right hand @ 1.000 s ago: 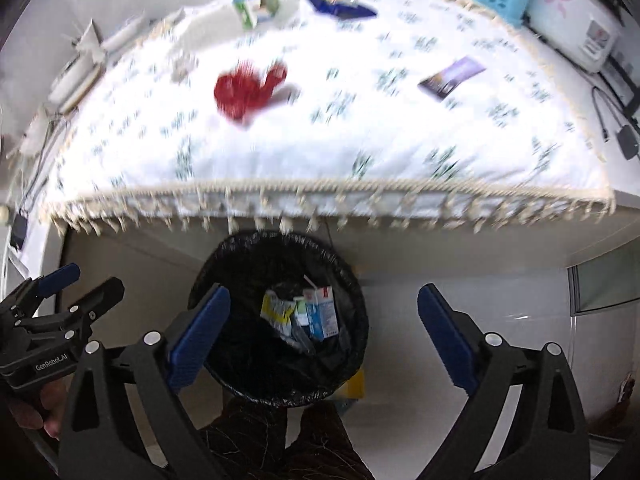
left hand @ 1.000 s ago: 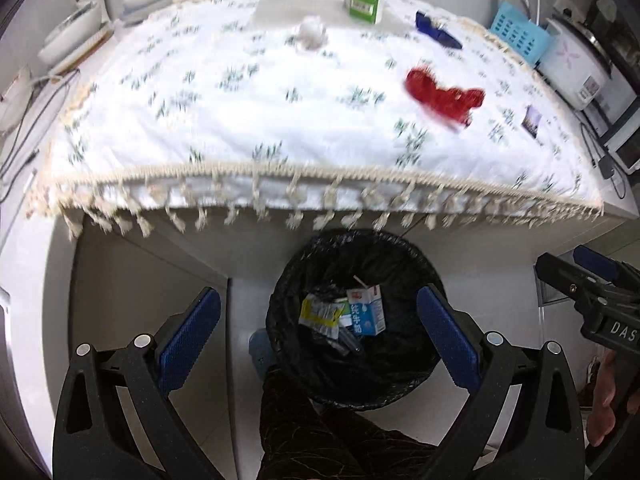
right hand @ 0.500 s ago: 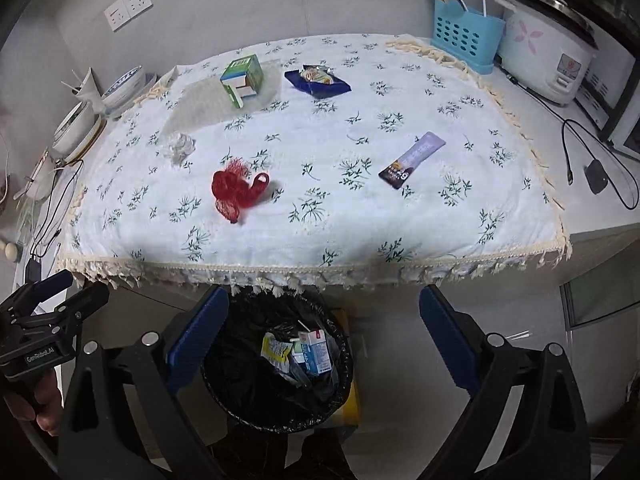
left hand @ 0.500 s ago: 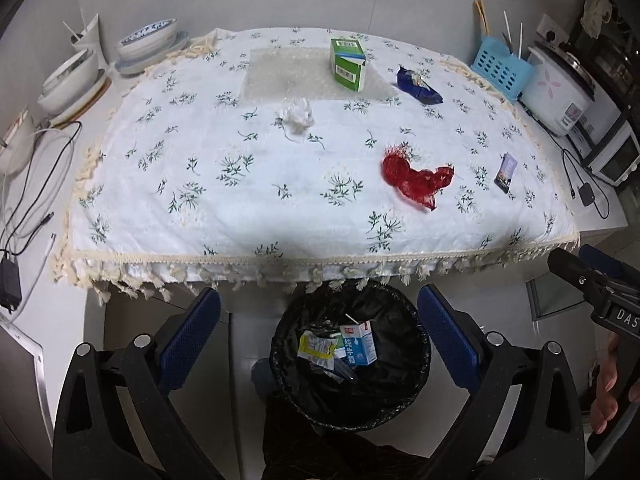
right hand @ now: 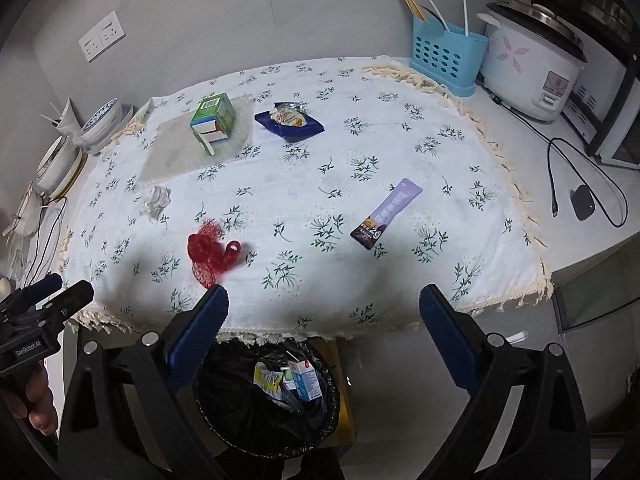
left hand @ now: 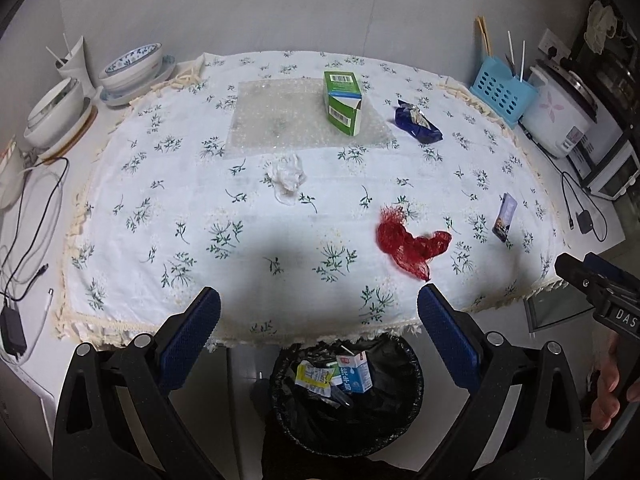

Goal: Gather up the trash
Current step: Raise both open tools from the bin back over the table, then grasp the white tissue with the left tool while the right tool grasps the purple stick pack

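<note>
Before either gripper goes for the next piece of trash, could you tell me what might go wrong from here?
1. The red net is limp and lies flat on the tablecloth; closing fingers could pinch the cloth and drag it, with everything on it.
2. The bin sits partly under the fringed table edge, so a careless drop may miss it.
3. The green carton stands upright on the bubble wrap; a side nudge could topple it.

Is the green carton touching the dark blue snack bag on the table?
Apart. The right wrist view shows a strip of tablecloth between the green carton and the dark blue snack bag; the left wrist view shows the same gap.
</note>
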